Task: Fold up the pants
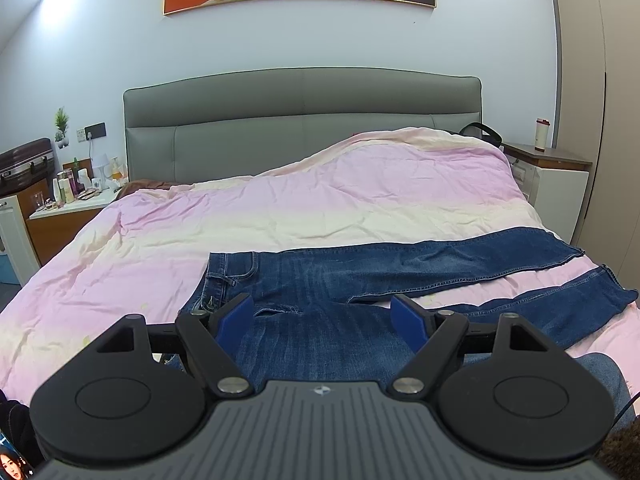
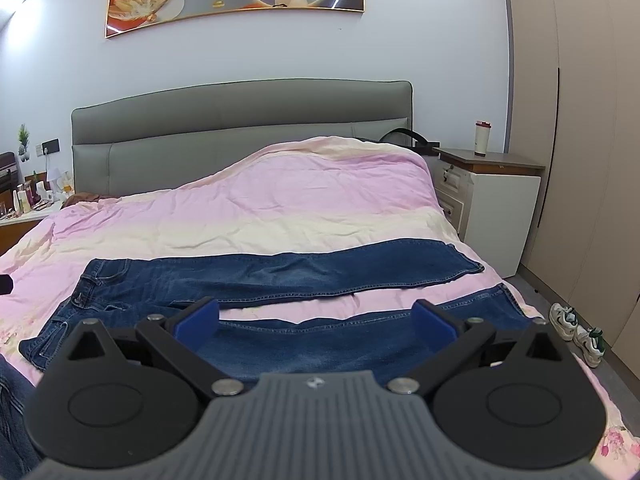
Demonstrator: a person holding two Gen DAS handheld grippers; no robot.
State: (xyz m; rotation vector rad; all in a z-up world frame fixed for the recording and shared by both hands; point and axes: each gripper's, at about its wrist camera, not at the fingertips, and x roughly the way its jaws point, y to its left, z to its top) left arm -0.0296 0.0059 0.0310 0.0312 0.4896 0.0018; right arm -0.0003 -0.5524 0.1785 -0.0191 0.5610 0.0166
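Both grippers hang low over the near edge of the bed, and each one has its blue fingers spread wide with nothing between them. From the left wrist view, the left gripper (image 1: 323, 314) is above the seat part of the jeans (image 1: 360, 280), close to the waistband (image 1: 224, 276). From the right wrist view, the right gripper (image 2: 316, 316) is above the near leg (image 2: 320, 340), about at its middle.

The jeans lie flat on the pink quilt (image 2: 260, 208), with the waist to the left and both legs going to the right. The far leg (image 2: 320, 272) and the near leg are apart, and a strip of quilt shows between them, so the first fold is not yet done.

I think the next step is to bring one leg over the other. Some things can go wrong here. The denim is thick, so a pinch may take only the top layer, and then the lower layer stays behind and the fold becomes crooked. The quilt is soft and wrinkled, so a low pinch can catch the quilt together with the denim and drag it. The near leg hem (image 2: 508, 300) lies close to the right edge of the bed, and a strong pull may make it slide off, toward the shoes (image 2: 576, 330) on the floor.
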